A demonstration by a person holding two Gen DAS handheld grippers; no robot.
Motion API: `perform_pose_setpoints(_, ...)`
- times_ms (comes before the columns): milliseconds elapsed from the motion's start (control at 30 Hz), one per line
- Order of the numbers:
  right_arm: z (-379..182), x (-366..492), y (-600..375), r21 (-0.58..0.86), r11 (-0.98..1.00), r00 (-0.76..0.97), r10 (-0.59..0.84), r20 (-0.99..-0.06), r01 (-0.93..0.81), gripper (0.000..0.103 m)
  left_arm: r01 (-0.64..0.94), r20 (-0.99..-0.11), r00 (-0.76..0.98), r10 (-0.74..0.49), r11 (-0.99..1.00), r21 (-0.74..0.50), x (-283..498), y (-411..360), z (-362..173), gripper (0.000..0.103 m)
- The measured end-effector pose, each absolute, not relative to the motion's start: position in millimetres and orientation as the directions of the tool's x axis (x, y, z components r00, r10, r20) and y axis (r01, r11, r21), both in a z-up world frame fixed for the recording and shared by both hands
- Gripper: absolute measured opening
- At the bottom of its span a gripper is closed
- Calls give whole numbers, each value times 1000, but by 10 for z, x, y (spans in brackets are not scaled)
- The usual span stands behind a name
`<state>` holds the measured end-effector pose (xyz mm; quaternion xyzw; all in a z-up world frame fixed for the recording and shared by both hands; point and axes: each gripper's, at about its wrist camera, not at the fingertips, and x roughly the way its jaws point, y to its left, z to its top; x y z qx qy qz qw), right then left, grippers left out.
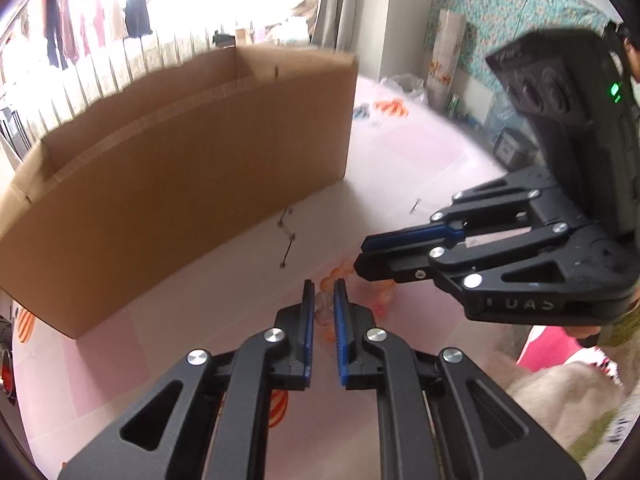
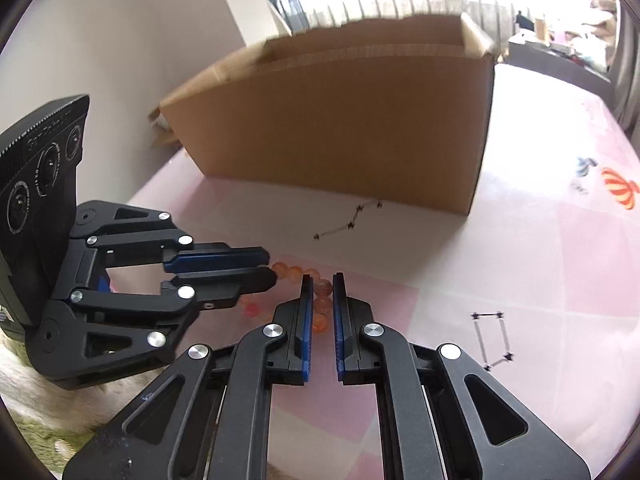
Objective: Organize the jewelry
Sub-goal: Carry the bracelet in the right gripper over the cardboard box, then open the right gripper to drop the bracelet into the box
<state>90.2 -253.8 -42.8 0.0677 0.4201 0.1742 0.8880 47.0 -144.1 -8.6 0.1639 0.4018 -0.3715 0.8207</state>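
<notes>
A strand of orange and pale pink beads [image 2: 320,300] lies on a pink patterned cloth [image 2: 540,260], in front of a large open cardboard box [image 2: 340,128] that stands on the far side of the scene. The beads are met from two sides by the two hand-held grippers. The right gripper [image 2: 321,280] is seen from its own camera with its blue-padded jaws drawn narrow, and a few beads of the strand are caught between the pads near the tips. The left gripper [image 1: 322,286] is likewise seen narrowed from its own camera, with pale and orange beads pressed between its blue pads. In the right wrist view the left gripper's tips come in from the left and touch the strand's left end, just beside the right gripper's jaws. In the left wrist view the right gripper enters from the right, its tips over the strand's far end. The rest of the strand is partly hidden beneath the jaws, and a few loose-looking beads show near the left gripper's underside. Thin black line markings [image 2: 352,220] are printed on the cloth between the beads and the box, and a further square of lines [image 2: 492,340] lies to the right.
</notes>
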Motion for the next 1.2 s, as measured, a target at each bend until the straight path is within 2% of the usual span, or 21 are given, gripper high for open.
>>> perform_pose_setpoints(267, 402, 837, -2555, 171, 935, 749, 351, -563, -310, 7, 753, -626, 489, -607, 656, -48, 548, -1358, 819, 9)
perform_pose_setpoints(400, 808, 1115, -2618, 110, 939, 788, 335, -517, -327, 7, 754, -590, 526, -612, 656, -8, 817, -1438, 1113, 9)
perform_pose_setpoints(500, 872, 1504, -2656, 104, 940, 765, 327, -555, -326, 7, 751, -622, 495, -607, 659, -46, 1199, -1538, 1142, 9)
perform_pose_setpoints(600, 778, 1852, -2768, 128, 941, 707, 322, -630, -315, 7, 731, -696, 415, -586, 671, -129, 1658, -1646, 1022, 9)
perform_pose_setpoints(733, 531, 2356, -2813, 133, 948, 601, 288, -746, -289, 7, 678, -784, 304, -541, 701, -220, 2197, -1806, 728, 9)
perform_pose_setpoints(867, 307, 2631, -2843, 68, 962, 536, 206, -818, -265, 9, 617, -871, 204, -446, 750, -240, 2574, -1929, 383, 9)
perform_pose_setpoints(1000, 346, 2701, -2895, -16, 967, 564, 136, -814, -256, 19, 558, -891, 150, -429, 781, -282, 2722, -1896, 230, 10)
perform_pose_setpoints(1200, 423, 2583, -2953, -31, 973, 614, 120, -780, -229, 20, 547, -856, 191, -480, 776, -313, 2696, -1694, 302, 17)
